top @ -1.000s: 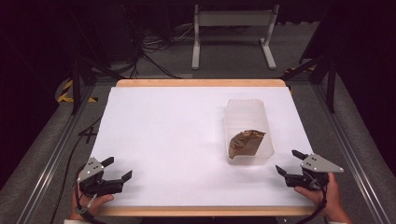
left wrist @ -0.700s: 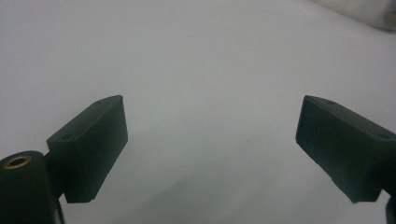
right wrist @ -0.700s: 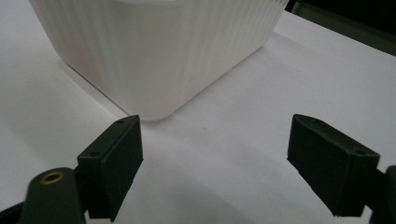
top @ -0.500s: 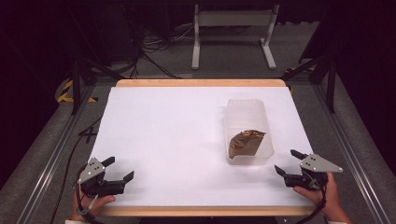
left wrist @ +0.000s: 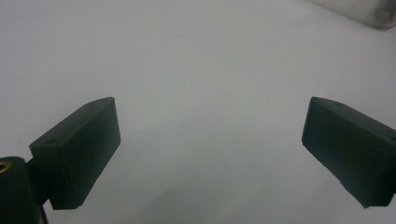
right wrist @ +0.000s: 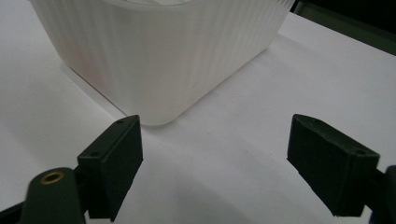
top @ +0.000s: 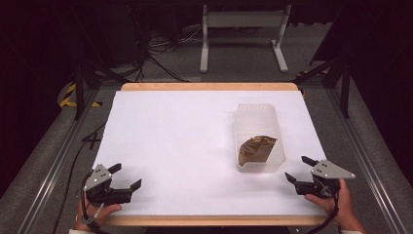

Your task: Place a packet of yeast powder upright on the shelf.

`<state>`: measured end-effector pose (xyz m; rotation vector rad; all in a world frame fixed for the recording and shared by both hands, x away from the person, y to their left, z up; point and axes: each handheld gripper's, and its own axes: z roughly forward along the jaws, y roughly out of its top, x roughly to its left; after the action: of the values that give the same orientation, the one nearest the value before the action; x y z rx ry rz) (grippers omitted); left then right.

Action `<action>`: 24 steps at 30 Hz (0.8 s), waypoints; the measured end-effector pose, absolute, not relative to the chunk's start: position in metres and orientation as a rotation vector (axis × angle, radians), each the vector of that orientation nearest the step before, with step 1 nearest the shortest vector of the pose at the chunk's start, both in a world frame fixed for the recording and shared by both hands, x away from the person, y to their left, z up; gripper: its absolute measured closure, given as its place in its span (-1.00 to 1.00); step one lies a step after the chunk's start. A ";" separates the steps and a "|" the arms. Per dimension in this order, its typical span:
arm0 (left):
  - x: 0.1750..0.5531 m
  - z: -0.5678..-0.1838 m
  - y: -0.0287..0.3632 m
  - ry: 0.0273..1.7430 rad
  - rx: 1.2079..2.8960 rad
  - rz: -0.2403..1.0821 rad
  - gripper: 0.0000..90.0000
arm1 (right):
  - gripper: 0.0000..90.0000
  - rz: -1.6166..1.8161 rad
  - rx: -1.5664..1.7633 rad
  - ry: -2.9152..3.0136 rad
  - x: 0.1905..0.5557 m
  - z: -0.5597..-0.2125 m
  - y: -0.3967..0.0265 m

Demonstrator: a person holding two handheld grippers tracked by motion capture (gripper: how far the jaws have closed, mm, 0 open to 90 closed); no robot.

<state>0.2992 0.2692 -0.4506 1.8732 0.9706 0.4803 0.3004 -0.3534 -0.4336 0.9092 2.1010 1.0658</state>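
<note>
Jaws of the left claw (top: pixel 124 177) just widened, nothing between them; right claw (top: pixel 297 169) gapes empty beside the tub (top: pixel 259 139), grasp pending.

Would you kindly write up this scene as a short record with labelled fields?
Surface: white table
Container: translucent plastic tub, right of centre, upright
Contents: crumpled brown piece at the tub's near end
Left gripper: jaws have just been opening, nothing between them, near-left corner
Right gripper: open, empty, just right of the tub's near corner
</note>
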 end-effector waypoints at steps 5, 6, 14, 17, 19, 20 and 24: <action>0.299 -0.450 0.269 0.969 1.867 0.473 -0.88 | -0.59 1.065 0.897 2.105 0.299 -0.433 -0.352; 0.299 -0.450 0.268 0.970 1.869 0.471 -0.88 | -0.59 1.065 0.901 2.103 0.299 -0.433 -0.352; 0.299 -0.451 0.269 0.975 1.879 0.482 -0.88 | -0.59 1.061 0.892 2.103 0.299 -0.433 -0.351; 0.298 -0.449 0.267 0.959 1.875 0.519 -0.88 | -0.59 1.055 0.894 2.102 0.298 -0.433 -0.352; 0.298 -0.448 0.265 0.948 1.861 0.521 -0.87 | -0.59 1.053 0.895 2.096 0.297 -0.432 -0.353; 0.299 -0.448 0.265 0.946 1.865 0.520 -0.87 | -0.59 1.052 0.896 2.094 0.297 -0.432 -0.354; 0.301 -0.450 0.263 0.944 1.893 0.505 -0.87 | -0.59 1.056 0.901 2.083 0.296 -0.432 -0.355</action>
<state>0.3011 0.2627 -0.4496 1.8929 0.9438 0.5045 0.2964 -0.3547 -0.4317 0.9012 2.0830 1.0562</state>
